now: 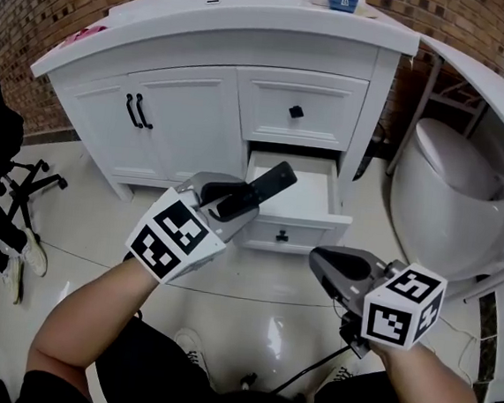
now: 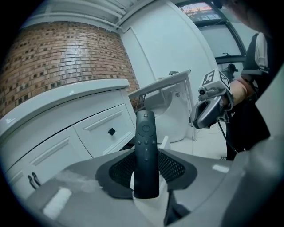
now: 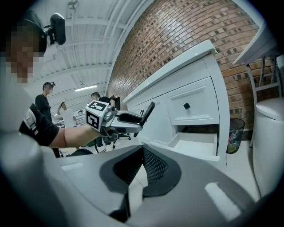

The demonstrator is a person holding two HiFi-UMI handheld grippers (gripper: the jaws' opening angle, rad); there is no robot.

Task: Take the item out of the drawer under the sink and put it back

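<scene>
A black remote control (image 1: 257,190) is clamped between the jaws of my left gripper (image 1: 234,203), its button end sticking up and forward. In the left gripper view the remote (image 2: 146,153) stands upright between the jaw pads. It hovers just in front of the open lower drawer (image 1: 291,211) of the white sink cabinet (image 1: 226,105); the drawer's inside shows nothing. My right gripper (image 1: 338,271) hangs lower right of the drawer with its jaws together and nothing in them. From the right gripper view I see the left gripper (image 3: 116,119) with the remote (image 3: 147,111) beside the drawer (image 3: 195,144).
A white toilet (image 1: 452,193) stands right of the cabinet. A closed upper drawer (image 1: 298,109) and double doors (image 1: 157,125) are on the cabinet front. A black office chair (image 1: 19,184) and a person's legs are at the left. A waste bin (image 3: 234,133) sits beside the cabinet.
</scene>
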